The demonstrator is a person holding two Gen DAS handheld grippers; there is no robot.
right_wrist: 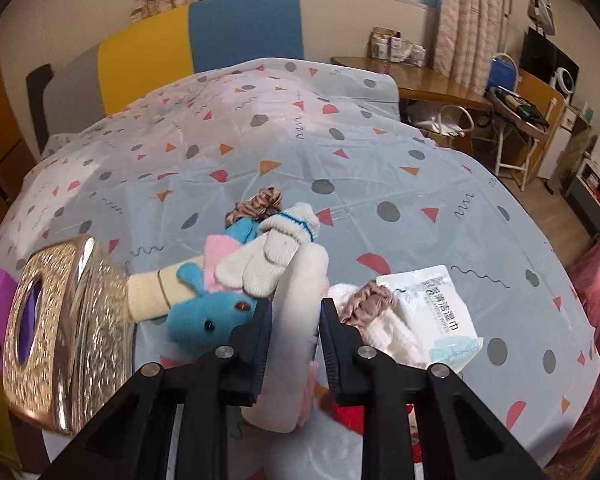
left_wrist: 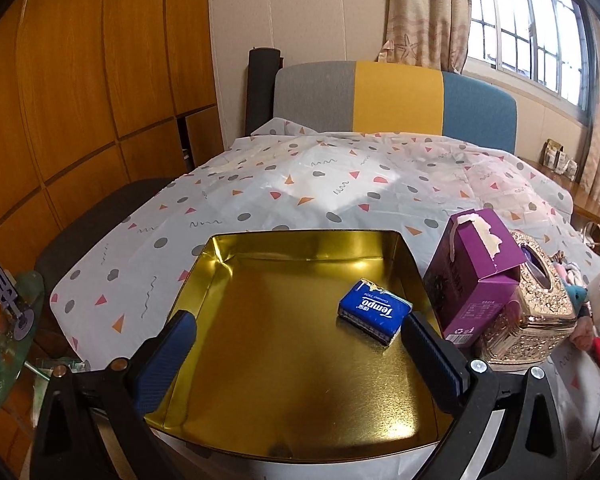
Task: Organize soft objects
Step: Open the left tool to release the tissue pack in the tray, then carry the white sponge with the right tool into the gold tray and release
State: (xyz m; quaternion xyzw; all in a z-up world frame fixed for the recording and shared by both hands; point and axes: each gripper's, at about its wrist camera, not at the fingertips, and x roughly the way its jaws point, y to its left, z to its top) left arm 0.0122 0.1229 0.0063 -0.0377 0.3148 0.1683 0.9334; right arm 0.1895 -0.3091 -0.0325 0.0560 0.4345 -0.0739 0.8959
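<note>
blue "tempo" tissue pack (left_wrist: 375, 314)

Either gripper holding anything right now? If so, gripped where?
Right gripper is shut on the white soft item, pinched across its rounded middle. Left gripper is open over the gold tin, holding nothing.

Daylit via window (left_wrist: 540, 28), fisheye-warped edges, sharp

Patterned tablecloth (right_wrist: 340, 152) on table carries gold tin (left_wrist: 300, 240), ornate tissue box (right_wrist: 60, 320), soft-item pile (right_wrist: 276, 248).
</note>
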